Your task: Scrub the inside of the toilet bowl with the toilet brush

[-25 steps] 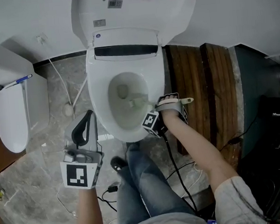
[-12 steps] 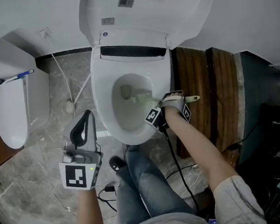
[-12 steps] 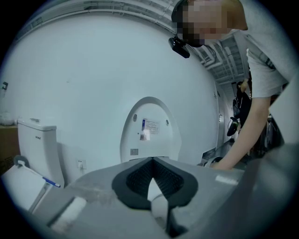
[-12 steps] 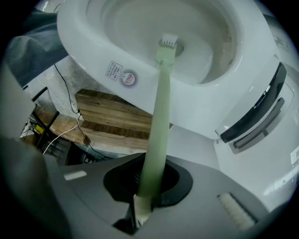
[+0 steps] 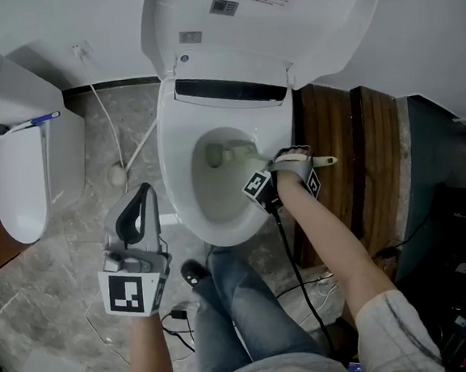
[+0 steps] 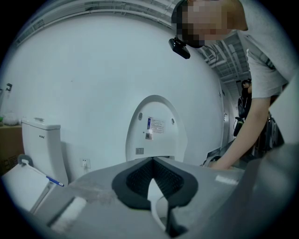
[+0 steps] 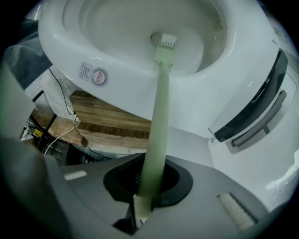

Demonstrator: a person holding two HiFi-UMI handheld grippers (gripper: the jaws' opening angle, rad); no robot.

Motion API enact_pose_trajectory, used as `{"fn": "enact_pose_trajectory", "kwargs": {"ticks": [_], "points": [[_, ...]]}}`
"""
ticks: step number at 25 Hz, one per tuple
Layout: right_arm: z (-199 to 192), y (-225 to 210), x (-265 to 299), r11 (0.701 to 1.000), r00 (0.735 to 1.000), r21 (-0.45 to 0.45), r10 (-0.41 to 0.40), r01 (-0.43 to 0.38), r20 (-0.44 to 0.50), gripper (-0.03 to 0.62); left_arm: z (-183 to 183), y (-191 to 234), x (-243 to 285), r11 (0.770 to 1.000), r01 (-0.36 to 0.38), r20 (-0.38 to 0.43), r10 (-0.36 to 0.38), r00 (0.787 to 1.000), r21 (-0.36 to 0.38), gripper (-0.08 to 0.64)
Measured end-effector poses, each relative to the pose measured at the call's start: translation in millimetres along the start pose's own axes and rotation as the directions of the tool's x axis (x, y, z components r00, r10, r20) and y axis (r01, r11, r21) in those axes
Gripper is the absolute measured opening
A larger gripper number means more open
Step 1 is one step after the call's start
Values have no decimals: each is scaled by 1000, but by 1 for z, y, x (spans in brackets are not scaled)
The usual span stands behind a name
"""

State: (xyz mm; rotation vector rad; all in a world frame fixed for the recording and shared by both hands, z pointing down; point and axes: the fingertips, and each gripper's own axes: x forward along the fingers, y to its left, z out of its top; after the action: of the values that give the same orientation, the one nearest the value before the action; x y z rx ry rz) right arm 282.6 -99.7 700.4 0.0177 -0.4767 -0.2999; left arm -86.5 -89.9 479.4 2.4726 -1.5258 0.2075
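We judge scrubbing under way: the right gripper point(image 7: 149, 182) has its fingers pinched on the slim pale-green plastic toilet brush point(image 7: 158, 107), whose white bristled head sits low inside the glossy white ceramic toilet bowl point(image 5: 177, 182), apparently touching near the drain. The left gripper point(image 6: 153, 163) hangs beside the bowl, fingers pressed together on nothing. The next move calls for firm sweeps around the smooth curved wall.

toilet lid label point(image 6: 157, 125) — print too small | second toilet point(image 5: 22, 183) — cut by left edge
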Motion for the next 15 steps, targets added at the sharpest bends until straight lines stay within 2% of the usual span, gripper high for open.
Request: {"fn": "enact_pose_trajectory", "kwargs": {"ticks": [8,11,15], "points": [[12,-23,4,999,1000,38,-8,6,29,31,1,10,6,999,-36,-7,36,999,2,-10],[31,-31,8,995,996,100,-30,21,85,35,2,13,7,999,-48,-7,48,999,4,-10],[40,-36,-4,990,985,140,-11,-13,170,38,4,16,8,998,-62,1,62,998,-6,-11]]}}
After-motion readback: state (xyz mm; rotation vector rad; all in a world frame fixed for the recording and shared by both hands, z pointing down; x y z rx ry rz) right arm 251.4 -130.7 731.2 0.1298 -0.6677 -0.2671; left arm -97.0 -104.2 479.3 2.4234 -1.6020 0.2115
